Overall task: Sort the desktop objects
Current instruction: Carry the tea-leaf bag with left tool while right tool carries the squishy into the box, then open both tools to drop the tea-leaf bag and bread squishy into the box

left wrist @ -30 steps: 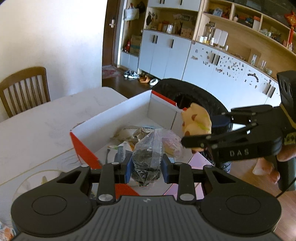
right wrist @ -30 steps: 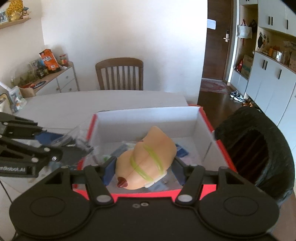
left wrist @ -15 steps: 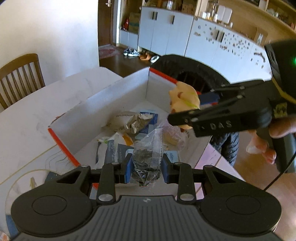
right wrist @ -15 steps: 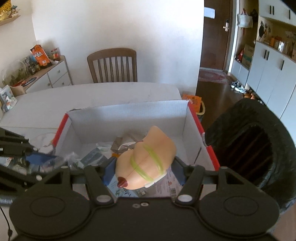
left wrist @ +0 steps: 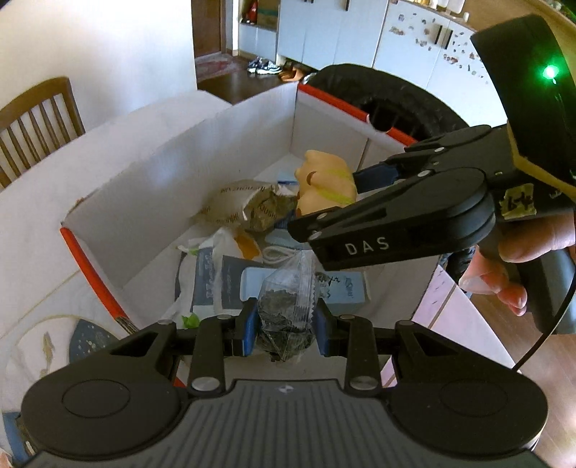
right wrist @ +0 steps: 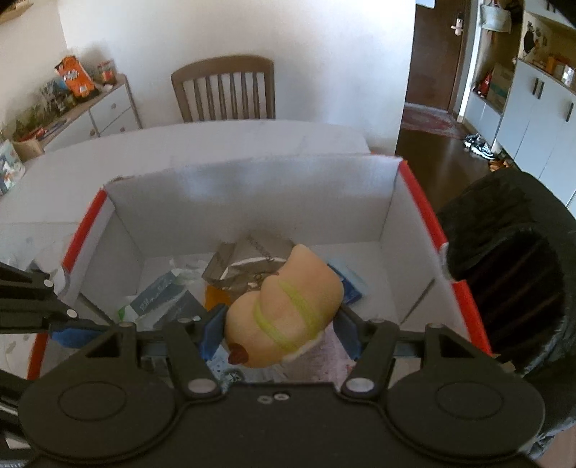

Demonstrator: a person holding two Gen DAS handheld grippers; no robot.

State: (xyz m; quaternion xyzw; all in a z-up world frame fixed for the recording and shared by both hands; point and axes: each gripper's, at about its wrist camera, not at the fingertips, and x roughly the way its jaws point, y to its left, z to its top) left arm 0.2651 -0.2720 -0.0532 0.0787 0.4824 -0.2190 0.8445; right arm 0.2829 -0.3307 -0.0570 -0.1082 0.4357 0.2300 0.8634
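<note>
Nearest in the left wrist view, the left gripper point(left wrist: 286, 329) pinches a small clear plastic bag point(left wrist: 286, 316) of dark, crumbly bits between its blue pads, and the bag hangs over the near edge of an open white box point(left wrist: 172, 187) with red rims. Just beyond it, on the floor of the box, lie printed packets point(left wrist: 216, 284), a crumpled foil wrapper point(left wrist: 252, 208) and other loose paper. Above these, coming in from the right, the right gripper point(left wrist: 324, 201) reaches over the box; a hand point(left wrist: 518, 266) grips its handle.

In the right wrist view, the right gripper point(right wrist: 280, 325) is clamped on a soft peach-coloured toy point(right wrist: 288, 309) crossed by yellow-green bands, with a small red tip at its near end. The toy hangs above the inside of the box point(right wrist: 252, 194), over the wrapper point(right wrist: 248, 266) and a blue packet point(right wrist: 345, 284). The left gripper's fingers point(right wrist: 39, 309) show at the left edge.

The box sits on a white table point(right wrist: 54, 180). To its right stands a black bin point(right wrist: 511, 273). Farther off are a wooden chair point(right wrist: 223, 90) against a white wall, a low cabinet point(right wrist: 104, 108) with clutter on top, and white cupboards point(left wrist: 334, 32).
</note>
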